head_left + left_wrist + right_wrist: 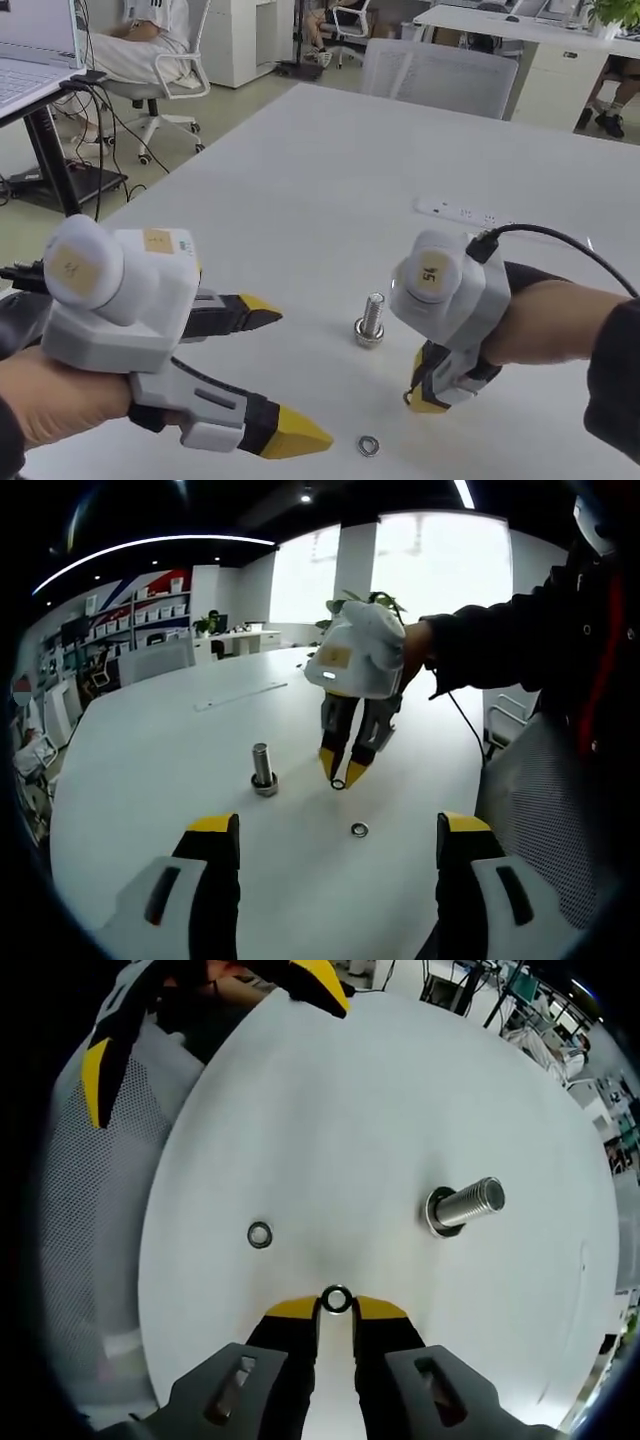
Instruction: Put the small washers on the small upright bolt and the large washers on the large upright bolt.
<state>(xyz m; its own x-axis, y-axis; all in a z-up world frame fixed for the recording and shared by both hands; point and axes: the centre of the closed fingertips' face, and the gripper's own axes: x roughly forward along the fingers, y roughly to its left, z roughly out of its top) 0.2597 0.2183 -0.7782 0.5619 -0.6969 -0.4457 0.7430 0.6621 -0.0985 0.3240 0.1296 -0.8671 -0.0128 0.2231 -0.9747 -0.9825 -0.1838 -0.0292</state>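
Two grippers, head view: left gripper [298,377] lower left, jaws wide apart, empty; bolt [370,320] upright at centre; right gripper [424,398] lower right of it, jaws nearly closed, pinching a washer [336,1300]. Spare washer [368,445] lies bottom centre. Bolt is up-left of the pinched washer, right gripper nearer.

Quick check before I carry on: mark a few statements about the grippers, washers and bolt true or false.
1. The right gripper pinches a washer at its tips. True.
2. The left gripper is shut on a washer. False: its jaws stand open and hold nothing.
3. A loose washer lies flat on the table. True.
4. The bolt lies on its side. False: it stands upright.
5. The pinched washer is already on the bolt. False: it is off to one side, apart from the bolt.
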